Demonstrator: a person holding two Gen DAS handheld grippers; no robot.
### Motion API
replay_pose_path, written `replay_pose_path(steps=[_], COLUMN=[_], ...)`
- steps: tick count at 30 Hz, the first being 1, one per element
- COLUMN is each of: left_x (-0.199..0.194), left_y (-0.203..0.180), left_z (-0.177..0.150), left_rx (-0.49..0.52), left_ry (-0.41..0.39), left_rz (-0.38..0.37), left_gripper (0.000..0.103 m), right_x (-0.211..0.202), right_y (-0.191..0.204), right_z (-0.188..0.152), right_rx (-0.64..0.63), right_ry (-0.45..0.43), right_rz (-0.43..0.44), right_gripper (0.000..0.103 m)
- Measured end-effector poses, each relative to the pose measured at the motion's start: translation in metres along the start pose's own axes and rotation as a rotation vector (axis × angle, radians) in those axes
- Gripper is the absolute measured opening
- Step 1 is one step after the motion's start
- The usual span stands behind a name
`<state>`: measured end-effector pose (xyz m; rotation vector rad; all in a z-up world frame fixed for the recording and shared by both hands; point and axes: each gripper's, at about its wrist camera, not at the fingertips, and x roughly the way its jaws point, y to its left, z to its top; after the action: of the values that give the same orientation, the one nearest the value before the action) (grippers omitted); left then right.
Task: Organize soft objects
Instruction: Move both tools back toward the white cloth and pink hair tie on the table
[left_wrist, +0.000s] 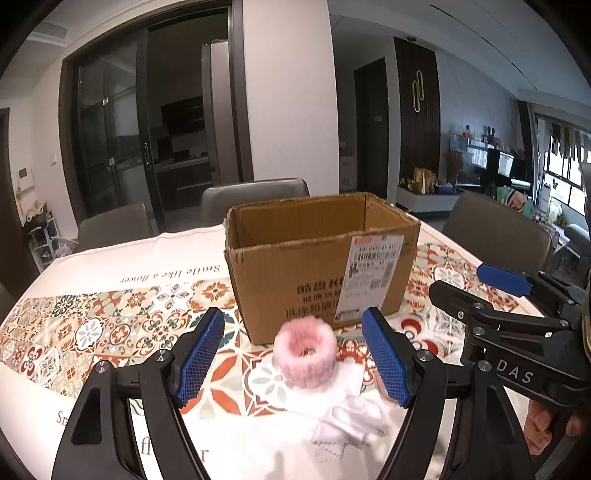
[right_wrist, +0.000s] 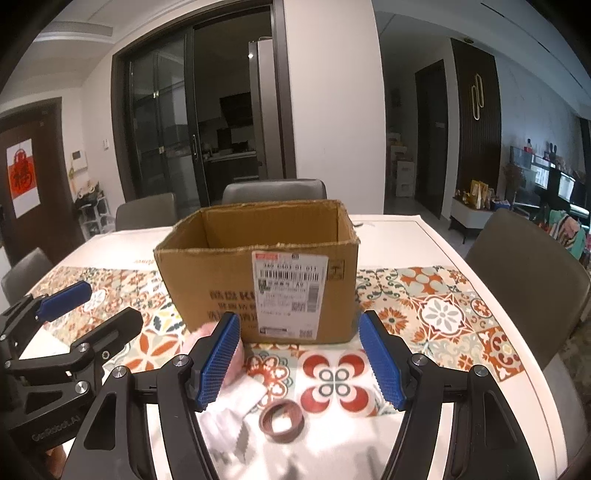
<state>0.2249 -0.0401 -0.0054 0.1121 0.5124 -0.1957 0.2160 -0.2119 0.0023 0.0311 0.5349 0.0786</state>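
Observation:
A fluffy pink ring (left_wrist: 306, 356) lies on a white cloth (left_wrist: 332, 402) in front of an open cardboard box (left_wrist: 317, 266). My left gripper (left_wrist: 295, 360) is open, its blue pads on either side of the pink ring and apart from it. In the right wrist view my right gripper (right_wrist: 300, 360) is open with nothing between its pads. A brown ring (right_wrist: 281, 421) lies on the tablecloth just below and between them. The pink ring (right_wrist: 195, 338) peeks out behind the right gripper's left finger. The box (right_wrist: 258, 273) stands straight ahead.
A patterned tablecloth (left_wrist: 110, 332) covers the table. Grey chairs (right_wrist: 275, 190) stand at the far side and on the right (right_wrist: 524, 273). The right gripper shows at the right of the left wrist view (left_wrist: 517, 317); the left gripper shows at the left of the right wrist view (right_wrist: 66, 332).

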Motion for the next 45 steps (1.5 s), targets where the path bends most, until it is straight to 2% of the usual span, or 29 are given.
replay_pose_path(steps=[11,29,45], left_x=[0.004,0.025,0.057], left_y=[-0.004,-0.014,-0.018], left_z=[-0.029,-0.073,-0.094], left_rx=[0.003,0.038,0.013], left_ry=[0.074,0.215,0.315], left_rz=[-0.022,-0.079,-0.150], left_gripper=[0.076,0.076,0.076], right_x=[0.008,0.034,0.068], right_y=[0.000,0.003,0.004], right_z=[-0.028,-0.064,-0.084], right_rx=[0.019,-0.020,-0.043], right_ry=[0.097,0.248,0.363], right_rz=[0.022,0.059,0.082], right_gripper=[0.068,0.068,0.068])
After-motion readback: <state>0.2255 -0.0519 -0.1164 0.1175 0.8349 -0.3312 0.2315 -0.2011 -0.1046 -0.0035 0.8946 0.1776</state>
